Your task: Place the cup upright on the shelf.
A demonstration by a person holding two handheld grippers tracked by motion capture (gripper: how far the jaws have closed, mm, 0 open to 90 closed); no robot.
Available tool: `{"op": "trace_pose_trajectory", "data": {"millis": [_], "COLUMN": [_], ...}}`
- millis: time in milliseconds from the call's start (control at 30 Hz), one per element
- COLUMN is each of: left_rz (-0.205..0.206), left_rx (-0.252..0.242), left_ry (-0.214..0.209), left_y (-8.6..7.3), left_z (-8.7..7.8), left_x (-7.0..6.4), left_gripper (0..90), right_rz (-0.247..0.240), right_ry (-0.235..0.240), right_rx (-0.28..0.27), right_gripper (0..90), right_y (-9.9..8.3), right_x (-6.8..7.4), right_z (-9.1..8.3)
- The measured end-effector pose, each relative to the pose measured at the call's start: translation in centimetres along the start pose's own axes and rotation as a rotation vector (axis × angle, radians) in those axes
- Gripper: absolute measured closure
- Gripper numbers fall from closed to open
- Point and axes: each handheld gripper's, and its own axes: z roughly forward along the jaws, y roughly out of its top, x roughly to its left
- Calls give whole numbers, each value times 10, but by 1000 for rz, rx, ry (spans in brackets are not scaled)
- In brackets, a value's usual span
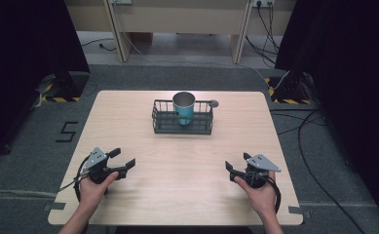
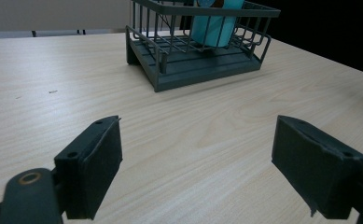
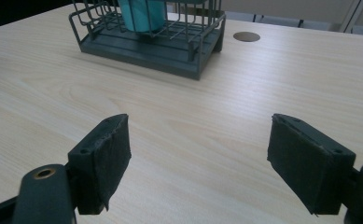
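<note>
Standing at the far middle of the pale wooden bench (image 1: 177, 165) is a dark wire basket (image 1: 182, 122), and a teal cup (image 1: 183, 107) sits upright inside it, rising above the rim. Just right of the basket, a small round grey disc (image 1: 214, 103) lies in the benchtop. Near the left front edge a hand holds the left claw (image 1: 122, 162), jaws spread wide with nothing between them. The right claw (image 1: 234, 168) sits near the right front, likewise gaping and empty.
</note>
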Motion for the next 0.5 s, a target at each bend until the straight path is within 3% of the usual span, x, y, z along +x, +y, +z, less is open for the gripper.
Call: {"op": "trace_pose_trajectory", "data": {"millis": [367,500], "left_rz": [1,0], "left_rx": [2,2], "left_ry": [1,3], "left_y": [0,0], "left_z": [0,0], "left_x": [0,0], "left_gripper": [155,155], "right_rz": [44,49], "right_ry": [-39,-59], "right_rx": [-13,-52], "right_gripper": [215,217], "right_y": [-25,-29], "right_x": [-2,-1], "right_z": [-17,-20]}}
